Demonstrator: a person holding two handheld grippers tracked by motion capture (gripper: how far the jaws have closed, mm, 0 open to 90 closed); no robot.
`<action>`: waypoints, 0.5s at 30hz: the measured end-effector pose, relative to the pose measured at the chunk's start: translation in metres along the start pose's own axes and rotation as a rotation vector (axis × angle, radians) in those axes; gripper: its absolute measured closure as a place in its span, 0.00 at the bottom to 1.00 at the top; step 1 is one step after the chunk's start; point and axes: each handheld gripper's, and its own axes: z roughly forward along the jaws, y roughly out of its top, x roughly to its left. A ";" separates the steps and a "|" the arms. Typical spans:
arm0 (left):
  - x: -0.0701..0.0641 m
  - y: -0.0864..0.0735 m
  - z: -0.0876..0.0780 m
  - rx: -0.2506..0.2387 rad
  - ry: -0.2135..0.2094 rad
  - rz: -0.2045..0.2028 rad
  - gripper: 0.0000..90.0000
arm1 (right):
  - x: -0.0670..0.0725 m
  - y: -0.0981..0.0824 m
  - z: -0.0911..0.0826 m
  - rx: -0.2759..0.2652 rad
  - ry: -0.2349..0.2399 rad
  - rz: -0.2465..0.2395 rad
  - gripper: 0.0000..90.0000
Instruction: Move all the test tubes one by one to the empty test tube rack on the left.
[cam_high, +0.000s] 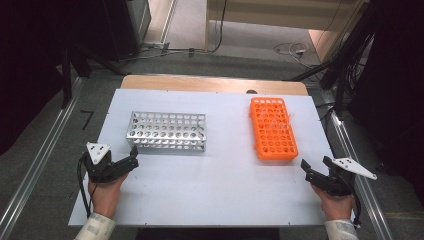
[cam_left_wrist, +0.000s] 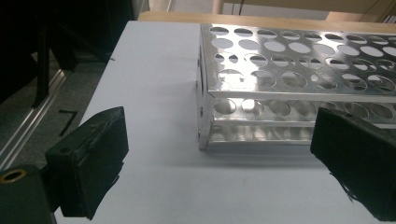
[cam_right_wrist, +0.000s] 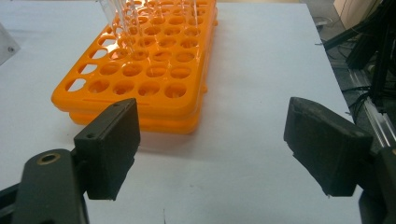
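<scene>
A white table (cam_high: 210, 200) is bearing an orange rack (cam_high: 272, 128) holding clear tubes (cam_right_wrist: 122, 23); a metal rack (cam_high: 167, 131) is lying well left of it. Both the left gripper (cam_high: 134, 159) and right gripper (cam_high: 314, 169) are hanging wide open, empty. Likely start: reaching for a tube.

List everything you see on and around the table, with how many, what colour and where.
Metal tube rack: one, silver, left half of the board, lengthwise across it, no tubes visible in it.
Plastic tube rack: one, orange, right half of the board, long side running away from the person.
Test tubes: a few, clear, standing in the far part of the plastic tube rack; exact count hard to tell.
Board: one, white, covering the table.
Table: one, light wood, far edge showing beyond the board.
Cables: several, dark and white, on the floor beyond the table.
Left gripper: one, black, near left of the board, jaws open, holding nothing.
Right gripper: one, black, near right, jaws open, holding nothing.
</scene>
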 end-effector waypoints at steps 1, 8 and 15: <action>0.000 0.000 0.000 -0.001 0.001 0.001 0.04 | 0.000 0.000 0.000 -0.002 0.001 0.000 0.19; -0.001 0.000 0.001 0.007 -0.012 0.001 0.04 | 0.000 0.000 0.003 0.001 0.010 -0.010 0.20; 0.001 0.000 0.002 0.006 -0.015 -0.007 0.05 | 0.005 0.003 0.012 0.015 0.016 -0.024 0.20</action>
